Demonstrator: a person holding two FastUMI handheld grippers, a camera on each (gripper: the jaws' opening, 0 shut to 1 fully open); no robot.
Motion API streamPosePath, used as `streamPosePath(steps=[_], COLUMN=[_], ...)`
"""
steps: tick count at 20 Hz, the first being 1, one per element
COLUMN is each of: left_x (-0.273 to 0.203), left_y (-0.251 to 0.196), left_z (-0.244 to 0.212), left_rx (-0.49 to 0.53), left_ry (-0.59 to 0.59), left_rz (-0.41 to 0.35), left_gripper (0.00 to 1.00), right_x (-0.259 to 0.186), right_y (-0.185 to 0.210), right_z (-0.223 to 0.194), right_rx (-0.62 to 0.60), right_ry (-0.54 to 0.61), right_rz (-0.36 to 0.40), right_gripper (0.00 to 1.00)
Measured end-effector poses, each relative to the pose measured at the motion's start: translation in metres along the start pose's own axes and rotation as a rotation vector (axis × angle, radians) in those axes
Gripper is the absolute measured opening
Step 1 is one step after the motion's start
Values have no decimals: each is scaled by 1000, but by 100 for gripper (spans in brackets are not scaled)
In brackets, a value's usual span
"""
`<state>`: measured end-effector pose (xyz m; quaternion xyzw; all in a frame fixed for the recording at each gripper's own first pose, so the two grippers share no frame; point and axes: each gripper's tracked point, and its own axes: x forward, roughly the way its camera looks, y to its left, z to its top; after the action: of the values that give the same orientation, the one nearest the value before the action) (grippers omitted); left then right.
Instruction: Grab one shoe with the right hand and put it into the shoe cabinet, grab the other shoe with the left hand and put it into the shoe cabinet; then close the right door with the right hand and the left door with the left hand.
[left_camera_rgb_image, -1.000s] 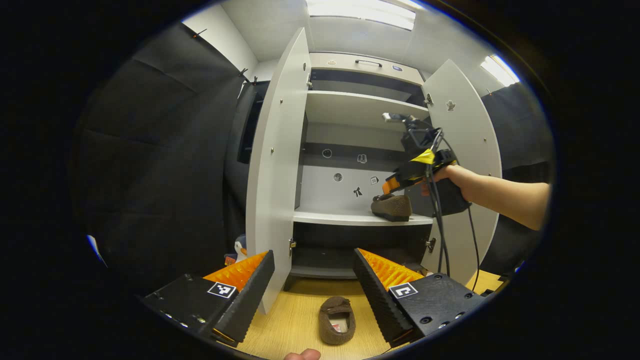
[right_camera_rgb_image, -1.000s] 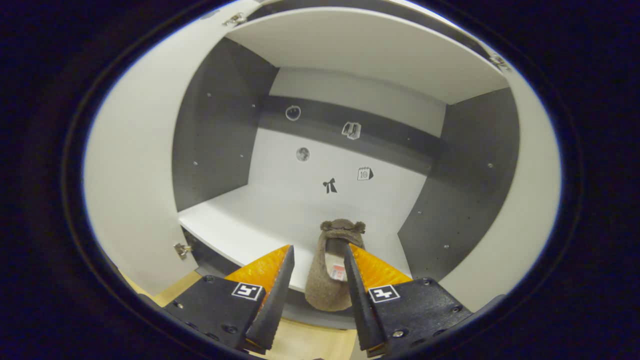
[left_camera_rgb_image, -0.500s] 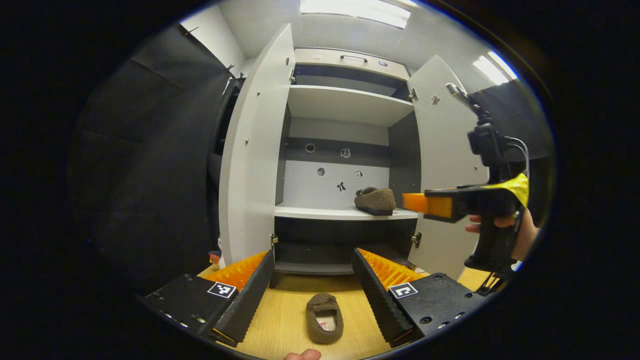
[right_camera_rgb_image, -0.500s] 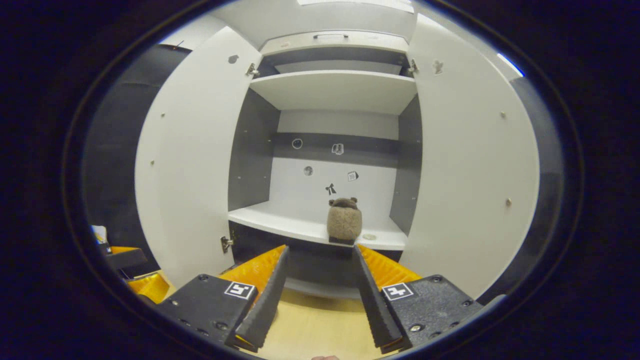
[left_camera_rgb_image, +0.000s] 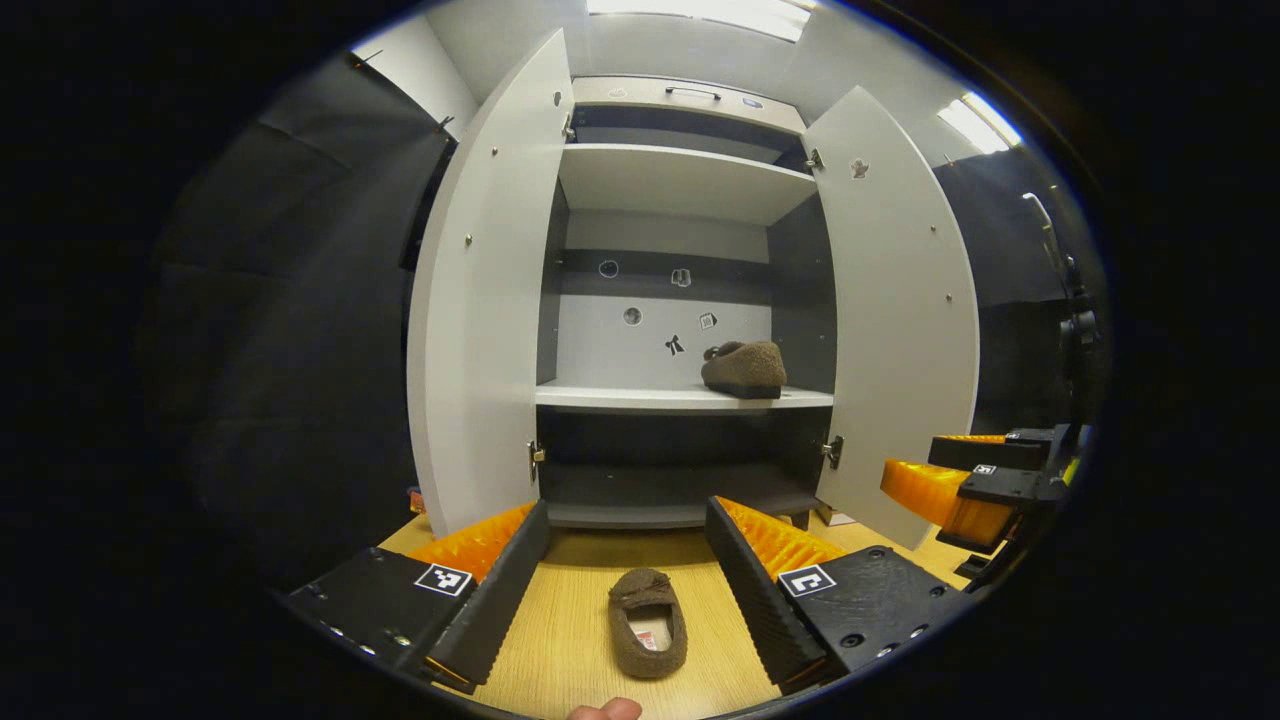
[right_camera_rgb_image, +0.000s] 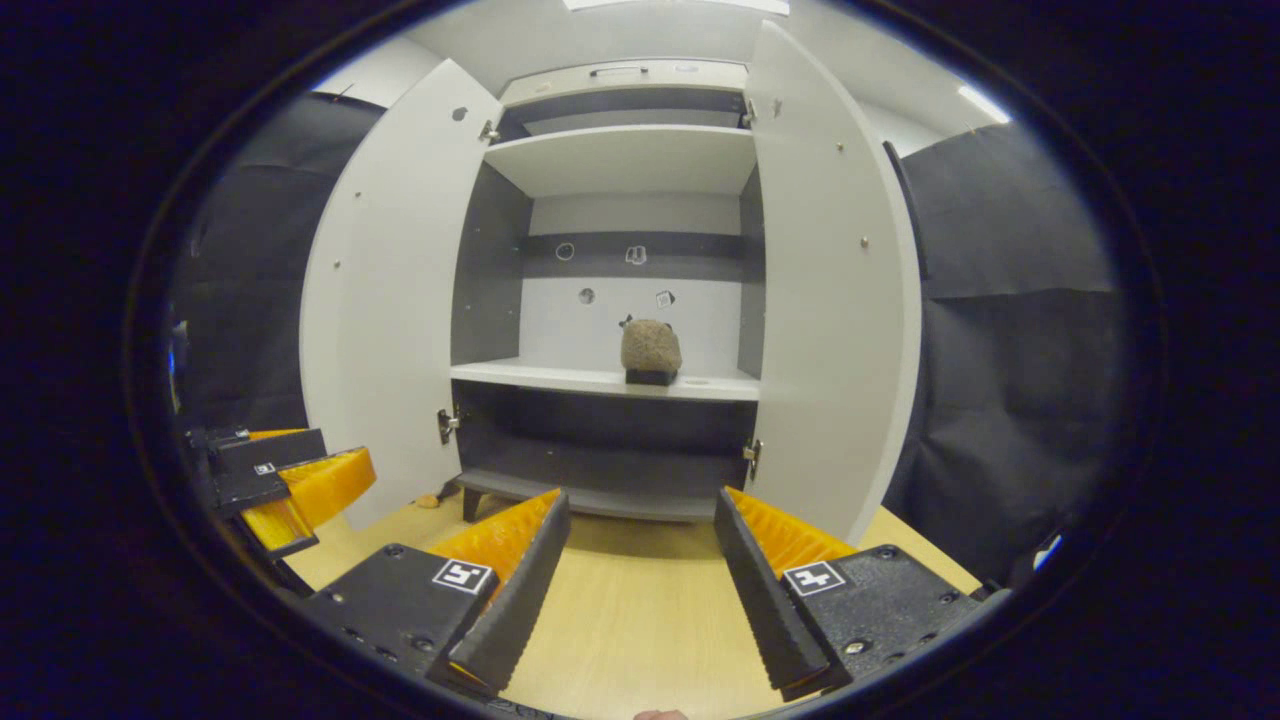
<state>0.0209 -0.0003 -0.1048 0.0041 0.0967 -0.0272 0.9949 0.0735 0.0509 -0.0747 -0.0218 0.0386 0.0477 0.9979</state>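
On the wood floor (left_camera_rgb_image: 560, 640) in front of the shoe cabinet (left_camera_rgb_image: 690, 180), seen in the left gripper view, a brown slipper (left_camera_rgb_image: 648, 623) lies toe toward the cabinet, opening up. It sits between the left gripper (left_camera_rgb_image: 628, 580) fingers in the pic, but they don't touch it; fingers spread wide, holding nothing. A fingertip (left_camera_rgb_image: 605, 710) shows at the bottom edge.

Both cabinet doors stand open: left door (left_camera_rgb_image: 480, 300) and right door (left_camera_rgb_image: 900, 310), each swung outward. On the middle shelf (left_camera_rgb_image: 620, 398), toward its right side, rests the second slipper (left_camera_rgb_image: 745, 368), side-on, near the right inner wall. Small stickers (left_camera_rgb_image: 675, 345) dot the back panel behind it.

At the far right of this view, the right gripper (left_camera_rgb_image: 950, 480) appears low, beside the right door, well apart from the shelf.

Right gripper view: its fingers are spread wide w/ nothing between them, over bare floor. The shelved slipper shows heel-on, on the shelf. The left gripper is at the left edge, near the left door.
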Motion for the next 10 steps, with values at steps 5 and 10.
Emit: streamPosePath(steps=[5,10], left_x=[2,10], left_y=[4,-3], left_z=[-27,-85], left_rx=[16,-32], left_ry=[69,268], left_rz=[16,-38], left_gripper=[95,95], right_x=[-14,-18], right_y=[-16,-26], right_z=[-16,-23], right_rx=[-3,24], right_ry=[18,43], right_rz=[-40,-50], right_gripper=[92,91])
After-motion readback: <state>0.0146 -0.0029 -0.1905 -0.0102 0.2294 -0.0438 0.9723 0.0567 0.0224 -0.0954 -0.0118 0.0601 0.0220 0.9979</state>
